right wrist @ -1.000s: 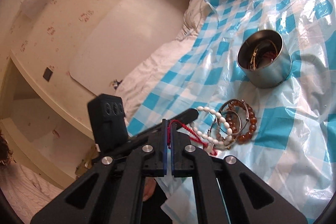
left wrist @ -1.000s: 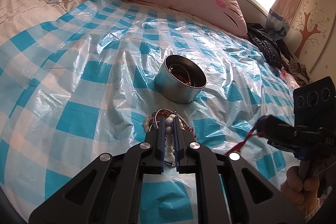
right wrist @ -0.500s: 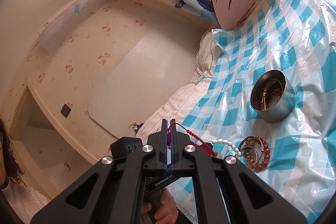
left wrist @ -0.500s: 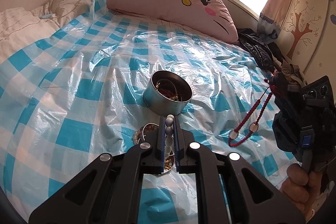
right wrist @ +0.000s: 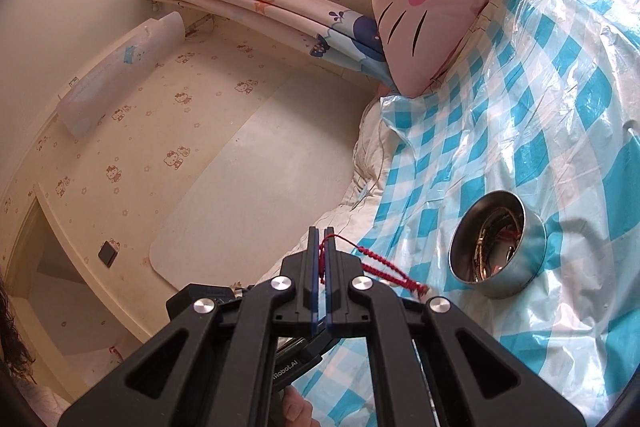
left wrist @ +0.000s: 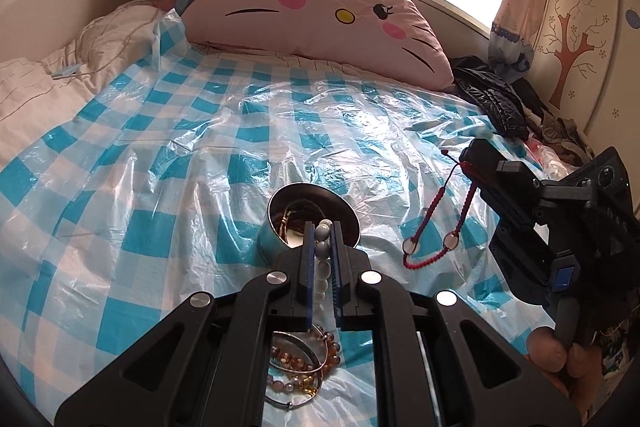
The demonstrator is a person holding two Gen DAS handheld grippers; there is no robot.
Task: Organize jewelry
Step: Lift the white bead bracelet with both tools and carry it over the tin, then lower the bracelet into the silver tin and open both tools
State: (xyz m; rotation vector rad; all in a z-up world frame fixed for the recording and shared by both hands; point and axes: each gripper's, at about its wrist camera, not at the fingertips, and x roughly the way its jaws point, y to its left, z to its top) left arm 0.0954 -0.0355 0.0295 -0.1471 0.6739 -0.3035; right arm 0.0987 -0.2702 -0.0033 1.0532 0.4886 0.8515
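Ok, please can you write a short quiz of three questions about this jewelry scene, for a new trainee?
1. True or false: the right gripper is shut on the red cord bracelet.
2. What does the left gripper hold? A) white bead bracelet B) a ring C) nothing
3. Fill in: the metal tin stands on the ____ plastic sheet.

Key: 1 true; 2 A; 3 blue-checked.

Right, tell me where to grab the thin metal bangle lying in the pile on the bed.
Take the thin metal bangle by its near rim, coming from above with one finger inside the hoop. It lies flat on the checked sheet, and its far side is tangled with the amber bead bracelets.
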